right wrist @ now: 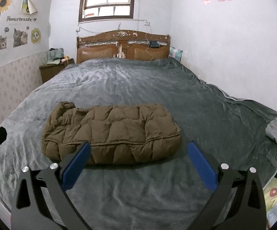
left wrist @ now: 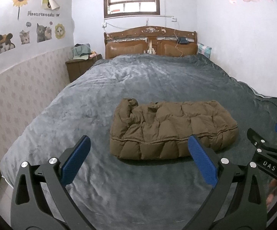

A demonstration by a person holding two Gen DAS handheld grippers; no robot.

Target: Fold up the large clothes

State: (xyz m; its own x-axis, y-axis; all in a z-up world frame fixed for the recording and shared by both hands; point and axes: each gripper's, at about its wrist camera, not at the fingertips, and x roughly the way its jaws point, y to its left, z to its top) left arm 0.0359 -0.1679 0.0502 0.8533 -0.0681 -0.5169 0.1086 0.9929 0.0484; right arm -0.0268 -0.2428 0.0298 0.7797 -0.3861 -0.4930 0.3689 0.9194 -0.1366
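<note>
Brown puffy coat (left wrist: 172,129) lies folded on the gray blanket (left wrist: 119,88) of the bed, and the left gripper (left wrist: 138,143) and right gripper (right wrist: 138,149) have fingers spread wide, holding and touching nothing.

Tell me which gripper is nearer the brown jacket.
Roughly equal. Left gripper sits before the brown jacket toward its collar end; right gripper before its other end. Both open, clear of it.
</note>
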